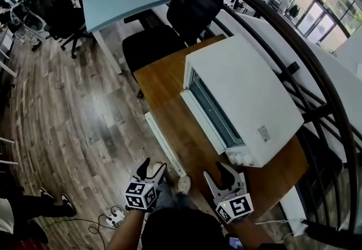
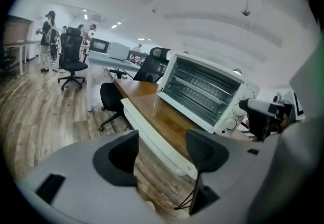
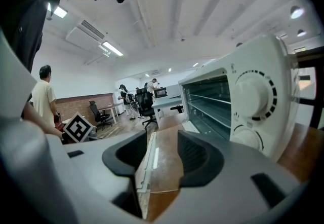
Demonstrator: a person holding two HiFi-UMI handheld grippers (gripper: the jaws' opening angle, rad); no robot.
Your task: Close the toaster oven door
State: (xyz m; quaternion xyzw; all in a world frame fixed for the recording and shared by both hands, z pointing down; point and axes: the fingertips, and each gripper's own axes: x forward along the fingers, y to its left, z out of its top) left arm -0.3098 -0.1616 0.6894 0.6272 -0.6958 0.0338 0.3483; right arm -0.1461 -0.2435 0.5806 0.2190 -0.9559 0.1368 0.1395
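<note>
- Your left gripper (image 1: 154, 166) has its fingers (image 2: 119, 157) spread wide with nothing between them; past the gap you see only floor and the counter's edge.
- Your right gripper (image 1: 218, 172) has its fingers (image 3: 200, 154) parted less widely and equally empty, with bare counter wood showing between them.
- Neither gripper touches the toaster oven (image 1: 243, 90). The left one hangs off the counter's near edge, above the wooden floor (image 1: 68, 107). The right one sits over the counter's near end, close to the oven's knob corner.
- The oven door (image 1: 203, 123) is open, dropped forward from the white body. From the head view it seems to lie about flat over the counter (image 1: 164, 79), though its exact tilt is hard to judge.
- In the right gripper view the wire racks (image 3: 210, 104) inside the oven are exposed, and the two white knobs (image 3: 253, 94) stand just right of the fingers.
- A white strip (image 1: 164, 144) runs along the counter's left edge.
- A black office chair (image 1: 186, 5) stands beyond the counter's far end.
</note>
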